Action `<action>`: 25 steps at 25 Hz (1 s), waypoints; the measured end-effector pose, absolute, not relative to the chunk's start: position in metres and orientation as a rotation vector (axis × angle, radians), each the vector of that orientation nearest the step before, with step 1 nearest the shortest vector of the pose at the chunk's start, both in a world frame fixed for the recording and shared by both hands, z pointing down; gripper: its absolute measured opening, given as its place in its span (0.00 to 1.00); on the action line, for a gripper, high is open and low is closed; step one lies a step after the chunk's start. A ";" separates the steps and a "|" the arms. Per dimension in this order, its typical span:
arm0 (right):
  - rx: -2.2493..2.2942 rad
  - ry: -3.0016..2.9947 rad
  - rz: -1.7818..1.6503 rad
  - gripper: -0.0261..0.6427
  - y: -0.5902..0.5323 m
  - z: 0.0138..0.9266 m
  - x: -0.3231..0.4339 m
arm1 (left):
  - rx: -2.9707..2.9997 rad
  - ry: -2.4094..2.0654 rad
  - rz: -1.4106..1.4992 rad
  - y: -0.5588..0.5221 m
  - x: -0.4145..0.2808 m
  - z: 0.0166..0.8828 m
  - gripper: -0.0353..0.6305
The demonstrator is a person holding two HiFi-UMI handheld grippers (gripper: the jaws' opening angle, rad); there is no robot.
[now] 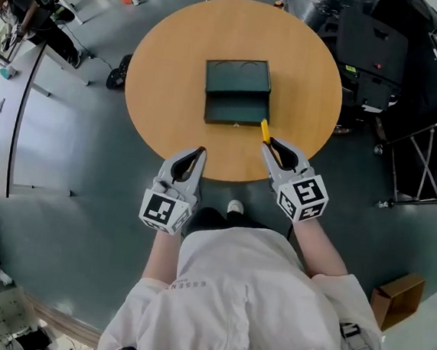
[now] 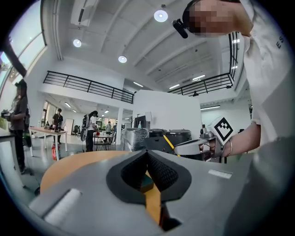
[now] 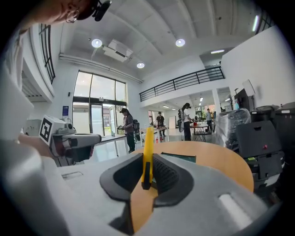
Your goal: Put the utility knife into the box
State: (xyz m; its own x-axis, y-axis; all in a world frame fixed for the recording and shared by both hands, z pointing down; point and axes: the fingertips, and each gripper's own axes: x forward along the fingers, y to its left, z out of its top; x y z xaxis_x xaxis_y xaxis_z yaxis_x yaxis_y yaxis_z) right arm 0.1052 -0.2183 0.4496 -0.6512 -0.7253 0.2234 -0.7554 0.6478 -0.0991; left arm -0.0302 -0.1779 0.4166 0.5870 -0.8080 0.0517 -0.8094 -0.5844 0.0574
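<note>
Right tongs (image 1: 271,145) grip slim yellow utility knife (image 1: 266,130), long axis pointing ahead toward open dark-green rectangular box (image 1: 236,107) on round wooden surface (image 1: 167,65), near knife tip. Left tongs (image 1: 200,152) closed, empty, farther from box.

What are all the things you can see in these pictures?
table: one, light wood, round, middle of the floor.
box: one, dark green, open, on the table.
utility knife: one, yellow, over the table's near edge, pointing at the box.
cardboard box: one, brown, on the floor at the head view's right.
left gripper: one, grey, jaws together, empty.
right gripper: one, grey, jaws clamped on the utility knife.
</note>
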 end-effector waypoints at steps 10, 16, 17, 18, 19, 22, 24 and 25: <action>1.195 -2.664 0.274 0.12 -0.272 0.467 0.107 | 2.658 -1.407 0.028 -0.225 -0.033 0.434 0.07; 1.117 -2.614 0.272 0.12 -0.301 0.496 0.092 | 2.633 -1.394 0.030 -0.251 -0.036 0.447 0.07; 1.092 -2.603 0.270 0.12 -0.308 0.502 0.087 | 2.634 -1.391 0.031 -0.258 -0.036 0.448 0.07; 1.067 -2.591 0.269 0.12 -0.314 0.508 0.082 | 2.635 -1.388 0.033 -0.263 -0.037 0.449 0.07; 1.045 -2.579 0.272 0.12 -0.320 0.514 0.077 | 2.634 -1.384 0.036 -0.269 -0.038 0.451 0.07; 0.986 -2.540 0.307 0.12 -0.338 0.532 0.064 | 2.620 -1.371 0.042 -0.286 -0.043 0.456 0.07; 0.940 -2.515 0.338 0.12 -0.350 0.545 0.053 | 2.605 -1.362 0.044 -0.299 -0.047 0.463 0.07; 0.915 -2.503 0.350 0.12 -0.355 0.552 0.048 | 2.597 -1.357 0.049 -0.305 -0.050 0.468 0.07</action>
